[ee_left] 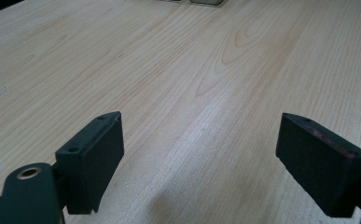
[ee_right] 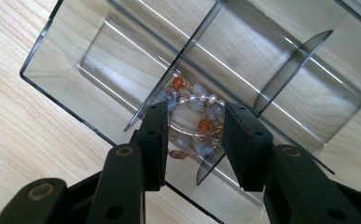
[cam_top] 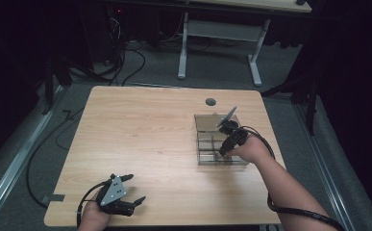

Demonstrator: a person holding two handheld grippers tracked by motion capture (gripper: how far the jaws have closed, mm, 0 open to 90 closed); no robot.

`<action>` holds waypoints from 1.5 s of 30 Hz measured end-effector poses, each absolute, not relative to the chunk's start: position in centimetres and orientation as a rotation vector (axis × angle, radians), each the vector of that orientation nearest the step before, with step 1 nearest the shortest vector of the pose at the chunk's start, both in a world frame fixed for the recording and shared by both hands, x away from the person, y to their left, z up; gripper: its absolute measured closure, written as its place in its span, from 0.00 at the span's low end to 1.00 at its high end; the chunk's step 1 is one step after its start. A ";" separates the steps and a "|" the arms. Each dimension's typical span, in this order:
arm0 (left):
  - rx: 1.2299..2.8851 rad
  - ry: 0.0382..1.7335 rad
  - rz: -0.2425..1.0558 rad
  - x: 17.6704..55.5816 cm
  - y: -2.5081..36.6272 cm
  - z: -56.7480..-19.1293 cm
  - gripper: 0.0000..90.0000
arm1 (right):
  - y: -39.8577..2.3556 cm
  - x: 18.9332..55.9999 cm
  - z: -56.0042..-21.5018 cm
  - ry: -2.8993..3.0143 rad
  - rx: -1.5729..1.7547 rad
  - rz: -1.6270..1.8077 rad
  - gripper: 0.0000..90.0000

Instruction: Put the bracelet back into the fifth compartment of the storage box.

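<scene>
Two claws are at work on the tabletop (cam_top: 140, 134). The right claw (ee_right: 192, 135) points down into a clear plastic box (ee_right: 75, 51) with thin walls that split it into small parts. Its two black jaws stand a little apart, one on each side of a bead bracelet (ee_right: 192, 107). The bracelet has orange, grey and small white beads on gold wire. It lies at the bottom of the box, in the part where two thin walls meet. The jaws are close to the beads, but I cannot tell if they squeeze them or just sit beside them. In the high view the right claw (cam_top: 223, 151) reaches into the near end of the box (cam_top: 207, 124), which sits on the right side of the tabletop. A black cable (cam_top: 270, 199) runs from this claw back along the person's arm.

The left claw (ee_left: 201, 158) is wide open, with nothing between its jaws, just bare light wood below. In the high view the left claw (cam_top: 133, 188) rests low near the front left edge of the tabletop, well apart from the box. A grey three-cornered plate (cam_top: 112, 190) sits on top of it.
</scene>
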State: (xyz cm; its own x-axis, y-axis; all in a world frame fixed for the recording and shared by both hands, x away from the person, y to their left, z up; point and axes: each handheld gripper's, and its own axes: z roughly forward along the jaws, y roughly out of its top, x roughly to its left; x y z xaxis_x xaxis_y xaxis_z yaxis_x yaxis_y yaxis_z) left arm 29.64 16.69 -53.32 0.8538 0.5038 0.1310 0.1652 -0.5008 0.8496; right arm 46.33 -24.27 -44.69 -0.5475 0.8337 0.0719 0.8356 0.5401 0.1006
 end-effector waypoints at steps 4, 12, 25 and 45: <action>2.082 0.489 0.454 29.6 16.7 -53.3 0.18 | -24.6 46.5 -44.4 -2.790 -1.430 -0.221 0.68; 2.082 0.488 0.454 29.7 16.7 -53.3 0.18 | -24.5 46.1 -43.5 -2.755 -1.490 -0.219 0.68; 2.074 0.496 0.448 29.7 16.8 -53.3 0.18 | -25.5 44.3 -43.7 -2.730 -1.519 -0.231 0.76; 2.070 0.499 0.450 29.7 16.8 -53.3 0.18 | -26.1 40.7 -43.6 -2.749 -1.497 -0.279 0.81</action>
